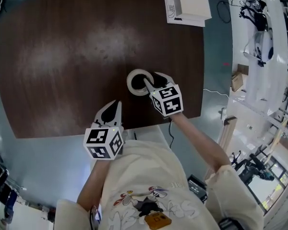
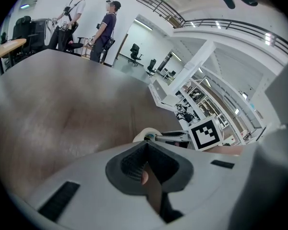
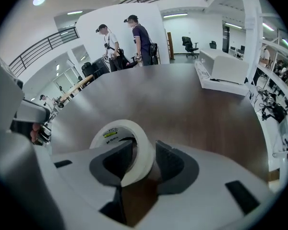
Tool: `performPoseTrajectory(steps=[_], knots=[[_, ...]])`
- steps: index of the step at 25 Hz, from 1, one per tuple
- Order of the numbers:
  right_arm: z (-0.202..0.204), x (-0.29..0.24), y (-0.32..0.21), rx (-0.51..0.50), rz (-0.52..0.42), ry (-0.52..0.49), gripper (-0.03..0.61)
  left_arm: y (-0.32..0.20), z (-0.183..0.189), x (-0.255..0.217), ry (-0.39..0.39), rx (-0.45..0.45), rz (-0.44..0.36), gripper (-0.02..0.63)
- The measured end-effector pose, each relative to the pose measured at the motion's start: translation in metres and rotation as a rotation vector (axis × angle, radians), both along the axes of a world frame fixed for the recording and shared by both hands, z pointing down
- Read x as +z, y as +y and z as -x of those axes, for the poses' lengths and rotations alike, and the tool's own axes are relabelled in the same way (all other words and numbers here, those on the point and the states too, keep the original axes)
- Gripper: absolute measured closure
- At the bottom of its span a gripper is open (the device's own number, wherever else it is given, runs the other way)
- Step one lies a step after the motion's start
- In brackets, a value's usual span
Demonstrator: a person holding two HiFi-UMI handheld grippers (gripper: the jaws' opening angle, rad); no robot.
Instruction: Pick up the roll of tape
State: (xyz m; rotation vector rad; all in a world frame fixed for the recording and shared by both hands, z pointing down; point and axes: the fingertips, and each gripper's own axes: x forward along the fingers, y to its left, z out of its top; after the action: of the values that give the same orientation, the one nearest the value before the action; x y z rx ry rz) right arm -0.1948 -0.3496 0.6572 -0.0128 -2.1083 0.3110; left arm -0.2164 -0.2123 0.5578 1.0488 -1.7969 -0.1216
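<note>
Left gripper, lower-left of centre: jaws closed, empty. Right gripper: jaws wide, straddling the wall of the roll of tape, not clamped. The roll lies flat on the table, mid-frame. We'd say reach done; squeeze and lift remain.

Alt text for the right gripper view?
The right claw straddles the wall of a white roll of tape on the dark table, one jaw inside its hole, one outside, not yet pinching. Two people stand beyond the table's far edge.
</note>
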Motion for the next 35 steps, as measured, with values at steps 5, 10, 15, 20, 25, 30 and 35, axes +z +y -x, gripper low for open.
performPoseTrajectory(steps=[5, 10, 15, 20, 25, 30, 35], knots=[[0.003, 0.01, 0.003, -0.018, -0.008, 0.06, 0.425, 0.002, 0.006, -0.001, -0.01, -0.026, 0.006, 0.607], [0.004, 0.015, 0.005, -0.018, -0.044, 0.12, 0.463, 0.006, 0.01, -0.003, -0.017, -0.039, 0.004, 0.607], [0.005, 0.016, 0.005, -0.026, -0.091, 0.163, 0.482, 0.009, 0.012, -0.004, -0.02, -0.038, 0.0, 0.607], [0.002, 0.014, 0.001, 0.02, -0.077, 0.132, 0.483, 0.009, 0.015, -0.007, -0.031, -0.031, -0.014, 0.607], [0.001, -0.015, 0.004, 0.066, -0.051, 0.036, 0.485, 0.016, 0.016, -0.02, -0.058, -0.02, -0.024, 0.607], [0.0, -0.062, 0.003, 0.115, -0.026, -0.096, 0.483, 0.018, 0.017, -0.031, -0.082, -0.008, -0.044, 0.607], [-0.004, -0.121, 0.013, 0.123, 0.013, -0.226, 0.483, 0.02, 0.018, -0.054, -0.11, 0.006, -0.076, 0.607]])
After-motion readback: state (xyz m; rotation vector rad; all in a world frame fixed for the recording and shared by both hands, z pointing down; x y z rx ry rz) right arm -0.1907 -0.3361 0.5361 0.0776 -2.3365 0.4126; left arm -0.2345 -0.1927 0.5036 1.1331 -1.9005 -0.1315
